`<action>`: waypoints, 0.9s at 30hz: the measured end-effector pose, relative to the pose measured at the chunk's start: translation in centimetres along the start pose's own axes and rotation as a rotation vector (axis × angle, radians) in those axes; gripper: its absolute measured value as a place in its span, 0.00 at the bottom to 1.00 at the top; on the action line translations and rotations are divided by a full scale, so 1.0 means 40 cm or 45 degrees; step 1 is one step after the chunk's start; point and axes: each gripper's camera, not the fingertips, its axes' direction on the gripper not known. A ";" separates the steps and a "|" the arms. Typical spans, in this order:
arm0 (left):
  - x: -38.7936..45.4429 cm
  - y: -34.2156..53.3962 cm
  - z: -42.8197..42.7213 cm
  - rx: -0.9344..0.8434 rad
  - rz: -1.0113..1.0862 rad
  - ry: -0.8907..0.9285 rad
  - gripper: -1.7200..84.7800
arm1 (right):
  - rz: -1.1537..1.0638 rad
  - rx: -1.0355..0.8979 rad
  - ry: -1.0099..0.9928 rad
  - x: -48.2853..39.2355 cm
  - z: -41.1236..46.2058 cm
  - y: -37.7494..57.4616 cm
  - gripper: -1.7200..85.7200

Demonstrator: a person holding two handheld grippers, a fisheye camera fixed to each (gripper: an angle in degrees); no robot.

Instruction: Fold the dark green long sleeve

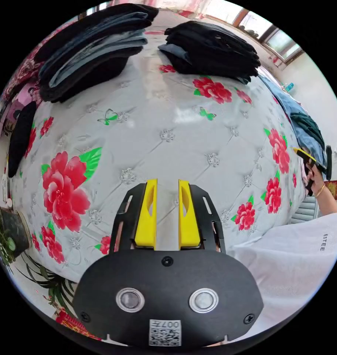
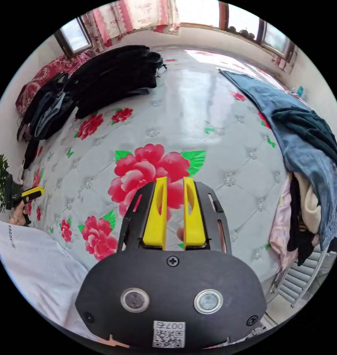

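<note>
A: Lying (image 2: 312,127) on top of the heap of clothes at the bed's edge, the dark green long sleeve is seen crumpled over a blue denim garment (image 2: 286,111); in the left gripper view the same dark green long sleeve (image 1: 307,127) is found at the far side of the mattress (image 1: 176,122), well apart from the left gripper (image 1: 167,210).

B: How is the garment expected to handle?

A: It is judged soft, light and limp, likely to sag and drag its neighbours along. A hold at a shoulder seam or the collar edge is advised, so that it can be lifted clear of the denim and spread on the flowered mattress (image 2: 198,122).

B: And the claws?

A: The right gripper (image 2: 174,212) is shown with its yellow jaws parted by a narrow gap, nothing between them, held above the mattress short of the heap. The left gripper is likewise slightly parted and empty over bare quilting. In the right gripper view the left gripper (image 2: 30,194) is glimpsed in the person's hand (image 2: 17,214).

B: What else is marked?

A: Two stacks of folded dark clothes (image 1: 213,48) are noted at the far end of the bed, and a potted plant (image 1: 9,229) beside it.
</note>
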 end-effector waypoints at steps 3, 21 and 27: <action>0.139 -0.098 0.051 -0.070 0.142 -0.017 0.12 | 0.123 0.153 0.228 0.166 -0.091 -0.047 0.13; 0.330 -0.288 0.207 -0.220 0.031 -0.165 0.09 | 0.213 -0.127 0.802 0.676 0.025 -0.561 0.09; 0.301 -0.270 0.196 -0.131 -0.016 -0.186 0.09 | 0.134 0.198 0.445 0.560 -0.168 -0.430 0.03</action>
